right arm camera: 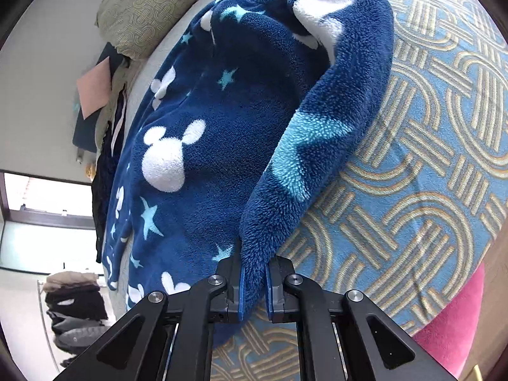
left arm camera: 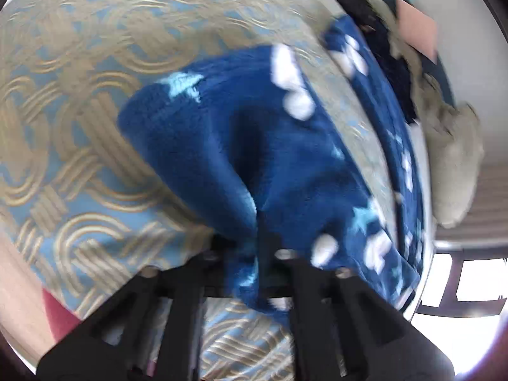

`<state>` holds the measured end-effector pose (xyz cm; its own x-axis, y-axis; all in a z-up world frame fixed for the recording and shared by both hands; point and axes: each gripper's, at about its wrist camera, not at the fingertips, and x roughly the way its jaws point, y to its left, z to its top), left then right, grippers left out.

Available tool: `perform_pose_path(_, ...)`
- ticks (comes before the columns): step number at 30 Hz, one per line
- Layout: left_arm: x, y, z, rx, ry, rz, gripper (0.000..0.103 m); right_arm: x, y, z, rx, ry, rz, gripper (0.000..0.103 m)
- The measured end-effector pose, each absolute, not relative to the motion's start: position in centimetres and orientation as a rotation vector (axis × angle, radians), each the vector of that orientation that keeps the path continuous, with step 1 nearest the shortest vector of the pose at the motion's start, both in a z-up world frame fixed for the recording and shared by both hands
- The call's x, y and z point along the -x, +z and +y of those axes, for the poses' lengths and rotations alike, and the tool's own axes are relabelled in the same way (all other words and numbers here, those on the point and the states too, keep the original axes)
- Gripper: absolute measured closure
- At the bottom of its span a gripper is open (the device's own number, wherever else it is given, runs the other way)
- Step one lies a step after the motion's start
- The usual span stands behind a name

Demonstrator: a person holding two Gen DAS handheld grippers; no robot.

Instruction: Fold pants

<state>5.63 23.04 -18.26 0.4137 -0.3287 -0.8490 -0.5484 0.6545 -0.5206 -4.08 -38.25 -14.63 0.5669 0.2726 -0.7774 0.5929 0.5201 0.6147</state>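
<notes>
The pants (right arm camera: 197,133) are dark blue fleece with white mouse heads and pale blue stars. They lie partly on the bed cover (right arm camera: 412,165), which is blue with tan woven bands. My right gripper (right arm camera: 253,281) is shut on a thick fold of the pants and lifts that edge above the cover. In the left wrist view, which is blurred, my left gripper (left arm camera: 250,254) is shut on another bunch of the pants (left arm camera: 222,146), which hangs raised above the cover (left arm camera: 79,111).
A tan pillow (right arm camera: 149,9) lies at the head of the bed. Dark clothes (right arm camera: 104,165) and a pink card (right arm camera: 93,90) lie along the bed's far edge. A stack of folded garments (right arm camera: 76,304) stands on the floor. A pink sleeve (right arm camera: 451,324) shows at the lower right.
</notes>
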Motion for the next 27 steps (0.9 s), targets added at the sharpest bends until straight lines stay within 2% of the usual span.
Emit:
perform_pose_path(4, -4.9, -15.4, 22.6, 0.826, 0.12, 1.089, 0.096, 4.2, -12.2, -37.7, -0.983, -0.211, 0.943, 0.096)
perform_pose_path(11, -5.4, -13.2, 22.8, 0.842, 0.076, 1.096, 0.095, 3.3, -10.8, -38.2, -1.016, -0.168, 0.934, 0.096)
perform_pose_path(27, -16.0, -7.2, 21.2, 0.746, 0.036, 1.054, 0.095, -6.1, -4.6, -37.6, -0.878, -0.095, 0.852, 0.095)
